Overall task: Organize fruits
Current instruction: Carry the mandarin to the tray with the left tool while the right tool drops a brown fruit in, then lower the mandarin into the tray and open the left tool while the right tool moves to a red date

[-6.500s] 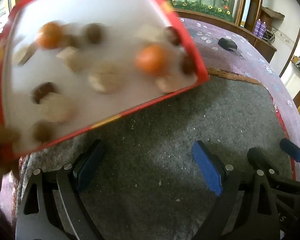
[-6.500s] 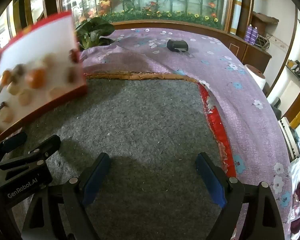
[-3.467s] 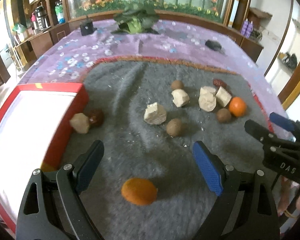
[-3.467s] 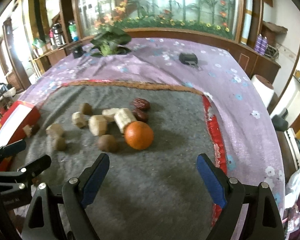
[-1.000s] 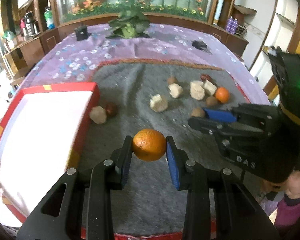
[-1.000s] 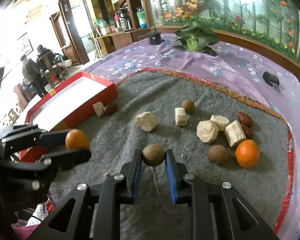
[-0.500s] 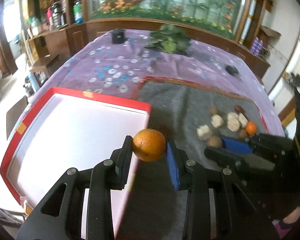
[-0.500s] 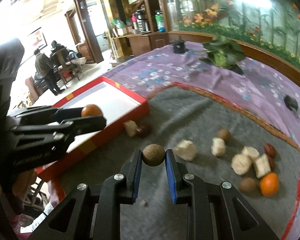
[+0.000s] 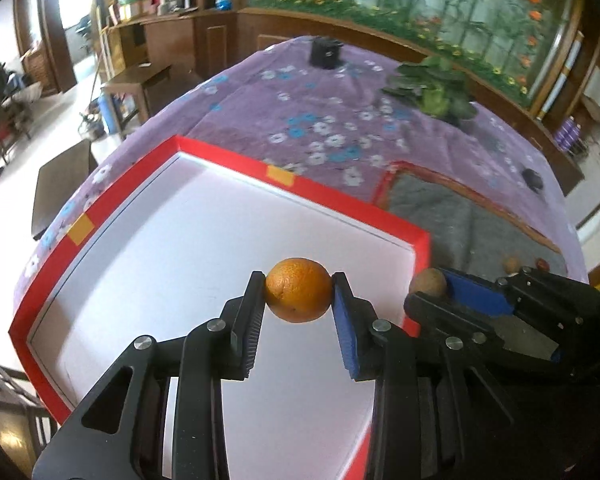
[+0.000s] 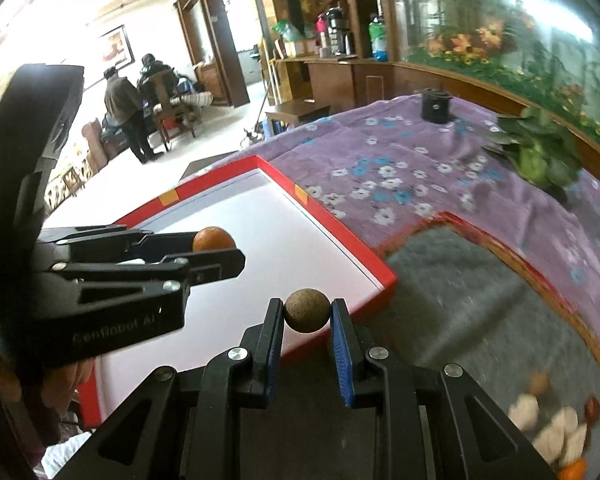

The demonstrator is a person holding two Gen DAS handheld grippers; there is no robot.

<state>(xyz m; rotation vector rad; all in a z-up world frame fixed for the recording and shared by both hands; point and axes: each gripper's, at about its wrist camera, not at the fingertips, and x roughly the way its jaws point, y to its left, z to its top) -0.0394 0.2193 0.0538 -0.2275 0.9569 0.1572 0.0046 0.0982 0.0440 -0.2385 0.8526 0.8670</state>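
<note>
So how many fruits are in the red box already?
None that these views show: the red box shows only bare white floor. In hand: the left gripper holds an orange over it, and the right gripper holds a brown fruit at its edge. Left: the pile still on the grey mat.

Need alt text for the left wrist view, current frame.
Left gripper holds an orange between its fingers above a red-rimmed white tray. Beside it, the right gripper holds a brown fruit near the tray's edge, over a purple floral cloth.
</note>
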